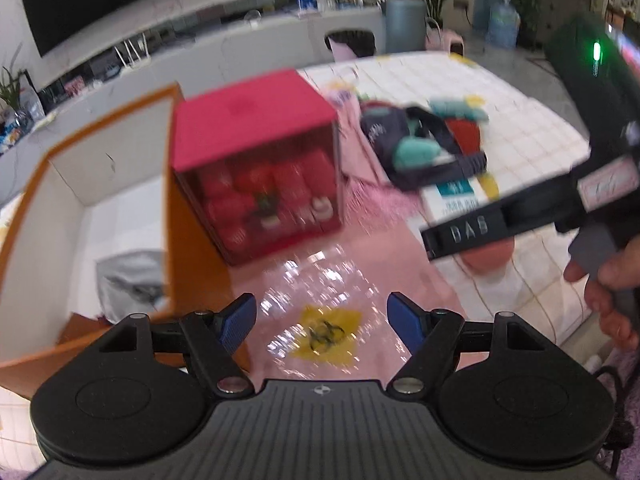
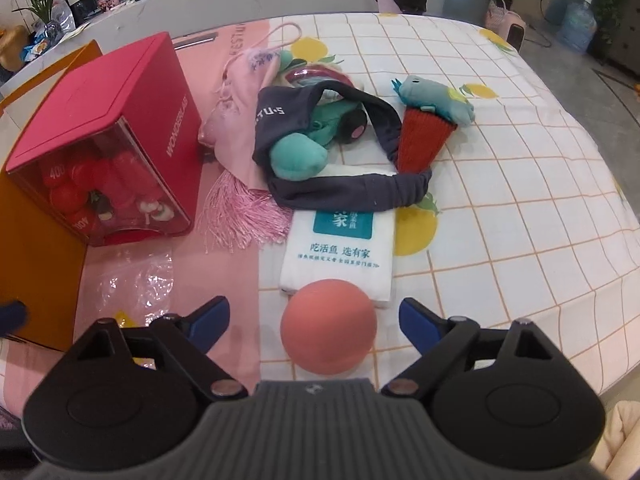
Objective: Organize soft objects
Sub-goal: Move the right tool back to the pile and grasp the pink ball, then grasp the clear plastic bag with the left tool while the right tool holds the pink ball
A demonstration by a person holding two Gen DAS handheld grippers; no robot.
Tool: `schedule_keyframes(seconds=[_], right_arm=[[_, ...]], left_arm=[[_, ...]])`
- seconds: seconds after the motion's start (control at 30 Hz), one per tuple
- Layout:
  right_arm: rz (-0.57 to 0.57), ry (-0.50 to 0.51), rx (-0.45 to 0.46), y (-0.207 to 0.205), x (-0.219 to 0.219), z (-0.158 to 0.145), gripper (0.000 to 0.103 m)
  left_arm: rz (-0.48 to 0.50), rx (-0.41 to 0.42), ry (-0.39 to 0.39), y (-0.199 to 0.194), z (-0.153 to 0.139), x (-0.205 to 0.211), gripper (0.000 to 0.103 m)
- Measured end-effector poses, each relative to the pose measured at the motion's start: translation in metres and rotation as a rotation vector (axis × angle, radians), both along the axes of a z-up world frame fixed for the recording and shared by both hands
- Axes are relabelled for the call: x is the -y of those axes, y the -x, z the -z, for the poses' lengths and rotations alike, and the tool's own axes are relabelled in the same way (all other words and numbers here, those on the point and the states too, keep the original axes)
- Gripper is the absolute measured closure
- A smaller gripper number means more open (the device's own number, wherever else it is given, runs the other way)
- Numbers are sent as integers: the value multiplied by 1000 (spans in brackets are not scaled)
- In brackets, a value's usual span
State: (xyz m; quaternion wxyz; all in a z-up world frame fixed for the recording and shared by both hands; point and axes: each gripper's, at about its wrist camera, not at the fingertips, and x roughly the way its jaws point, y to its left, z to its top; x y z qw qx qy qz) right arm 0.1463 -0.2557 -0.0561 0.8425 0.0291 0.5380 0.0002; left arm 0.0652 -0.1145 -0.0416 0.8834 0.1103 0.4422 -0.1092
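The right gripper (image 2: 314,314) stands wide around the pink ball (image 2: 328,326), pads apart from it; the left gripper (image 1: 322,322) hangs wide, empty, over a clear plastic bag (image 1: 320,300)

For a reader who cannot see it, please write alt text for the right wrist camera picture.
An open right hand-held gripper hovers over a pink ball, which lies between its blue fingertips on a bed with a checked sheet. Behind the ball lie a white tissue pack, a dark headband around teal plush toys, and a red box.
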Motion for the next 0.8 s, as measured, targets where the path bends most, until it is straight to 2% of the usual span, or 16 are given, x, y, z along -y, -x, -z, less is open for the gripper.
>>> schedule_keyframes(seconds=[0.07, 0.17, 0.27, 0.3, 0.47, 0.6, 0.7, 0.8], right_arm=[[-3, 2, -3, 0, -1, 0, 15], [5, 2, -37, -3, 0, 7, 25], [11, 22, -69, -5, 0, 13, 42], [18, 32, -71, -5, 0, 14, 52], [9, 54, -58, -1, -2, 13, 53], [-7, 42, -42, 3, -5, 9, 53], [-1, 19, -47, 5, -4, 7, 53], [1, 16, -38, 7, -3, 5, 53]], left_arm=[[-4, -5, -1, 2, 7, 3, 15], [-15, -3, -15, 1, 14, 10, 15], [-18, -8, -33, 0, 22, 18, 15], [-22, -10, -45, 0, 25, 21, 15], [-79, -5, -101, -5, 39, 32, 15], [-127, -3, -113, -5, 43, 34, 15], [-179, -11, -70, -5, 44, 29, 12], [-262, -41, 26, -7, 46, 16, 5]])
